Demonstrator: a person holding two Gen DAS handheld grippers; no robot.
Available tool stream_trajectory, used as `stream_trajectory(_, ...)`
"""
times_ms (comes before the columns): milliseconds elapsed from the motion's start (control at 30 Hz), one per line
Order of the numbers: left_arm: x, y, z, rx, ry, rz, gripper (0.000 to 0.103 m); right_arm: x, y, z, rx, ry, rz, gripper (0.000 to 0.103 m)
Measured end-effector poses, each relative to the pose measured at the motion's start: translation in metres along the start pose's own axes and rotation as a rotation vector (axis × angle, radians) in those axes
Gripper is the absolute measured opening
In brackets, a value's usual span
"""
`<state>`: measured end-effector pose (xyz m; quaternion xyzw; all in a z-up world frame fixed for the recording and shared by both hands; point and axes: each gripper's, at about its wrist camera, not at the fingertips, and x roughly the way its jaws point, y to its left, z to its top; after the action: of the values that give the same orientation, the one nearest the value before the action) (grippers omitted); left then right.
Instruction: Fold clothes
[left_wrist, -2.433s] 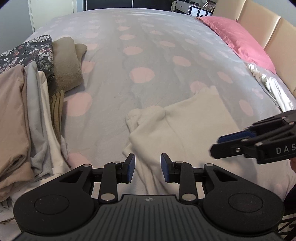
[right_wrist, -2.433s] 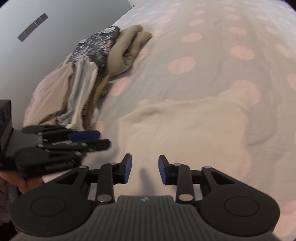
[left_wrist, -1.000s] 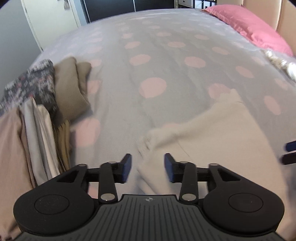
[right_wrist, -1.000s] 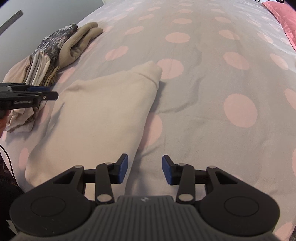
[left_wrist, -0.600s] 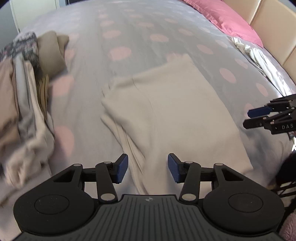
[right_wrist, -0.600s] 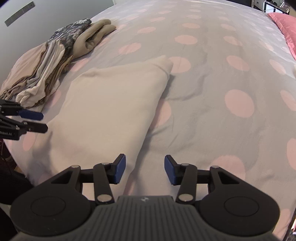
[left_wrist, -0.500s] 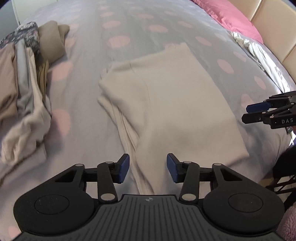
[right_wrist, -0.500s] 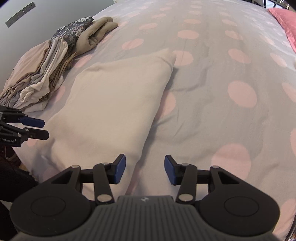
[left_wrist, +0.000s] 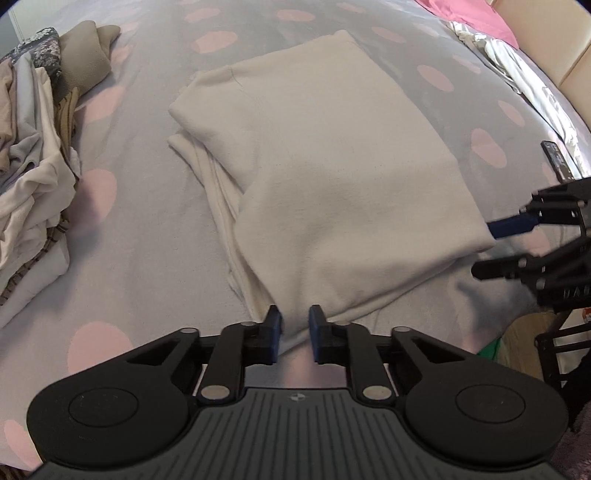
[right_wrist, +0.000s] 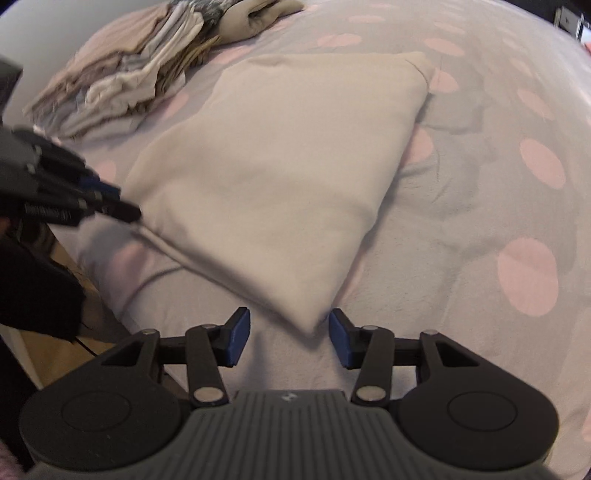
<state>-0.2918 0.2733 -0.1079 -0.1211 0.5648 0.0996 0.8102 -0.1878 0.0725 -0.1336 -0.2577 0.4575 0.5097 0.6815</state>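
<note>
A: Left wrist view: the cream garment (left_wrist: 332, 177) lies partly folded mid-frame on the bed (left_wrist: 147, 258); the left tongs (left_wrist: 295, 325) have just been closing and pinch its near corner.

B: The right tongs (right_wrist: 286, 334) gape around the other near corner, nothing gripped. A folded pile (right_wrist: 122, 74) waits upper left; probably one fold remains.

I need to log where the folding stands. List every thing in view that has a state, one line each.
cream garment: partly folded, lying flat on the bed.
left gripper: jaws have just been closing, now pinching the garment's near corner.
right gripper: jaws have just been closing a little but stand open, the other near corner between them, ungripped.
clothes pile: loosely stacked at the bed's edge.
polka-dot bedspread: spread out, slightly rumpled.
</note>
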Motion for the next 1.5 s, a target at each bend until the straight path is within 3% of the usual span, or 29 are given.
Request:
stream_trajectory(67, -0.004, 0.0, -0.001, 0.001, -0.011, 0.008, 0.006, 0.003, 0.005, -0.002, -0.04, -0.014, -0.068, 0.021)
stream_trajectory(100, -0.007, 0.0, -0.001, 0.002, -0.019, 0.01, 0.005, 0.002, 0.006, -0.002, -0.05, -0.015, -0.081, 0.016)
stream_trajectory(200, -0.017, 0.005, -0.002, -0.027, -0.028, 0.005, 0.004, -0.008, 0.006, 0.002, -0.07, -0.022, -0.07, 0.013)
stream_trajectory(300, -0.016, 0.013, -0.004, -0.067, 0.012, 0.003, 0.004, -0.008, 0.011, 0.002, -0.108, -0.008, -0.08, 0.013)
stream_trajectory(500, 0.008, 0.01, -0.005, -0.031, 0.093, 0.041, 0.004, 0.009, 0.014, -0.001, -0.15, 0.055, -0.105, 0.014)
stream_trajectory(567, 0.008, 0.01, -0.004, -0.035, 0.104, 0.035, 0.006, 0.008, 0.008, 0.0, -0.122, 0.087, -0.086, 0.018)
stream_trajectory(633, 0.001, 0.013, -0.003, -0.044, 0.102, 0.033, 0.008, 0.001, -0.001, 0.001, -0.089, 0.095, -0.063, 0.028)
stream_trajectory(667, -0.005, 0.015, -0.003, -0.044, 0.087, 0.028, 0.014, -0.003, -0.004, 0.001, -0.077, 0.092, -0.051, 0.03)
stream_trajectory(833, -0.037, 0.024, 0.01, -0.071, -0.068, -0.014, 0.029, -0.031, -0.023, 0.016, 0.009, 0.007, 0.01, 0.049)
stream_trajectory(900, -0.04, 0.028, 0.02, -0.103, -0.12, -0.016, 0.038, -0.035, -0.034, 0.028, 0.071, -0.028, 0.023, 0.051)
stream_trajectory(967, -0.04, 0.033, 0.031, -0.141, -0.169, -0.011, 0.04, -0.036, -0.044, 0.04, 0.137, -0.06, 0.032, 0.058)
stream_trajectory(1200, -0.005, 0.075, 0.065, -0.407, -0.202, -0.069, 0.048, -0.019, -0.093, 0.062, 0.448, -0.154, 0.134, 0.075)
stream_trajectory(1333, 0.015, 0.087, 0.076, -0.437, -0.224, -0.03, 0.049, 0.001, -0.114, 0.071, 0.551, -0.166, 0.127, 0.086)
stream_trajectory(1500, 0.042, 0.089, 0.085, -0.447, -0.227, -0.071, 0.053, 0.025, -0.128, 0.081, 0.592, -0.162, 0.136, 0.087)
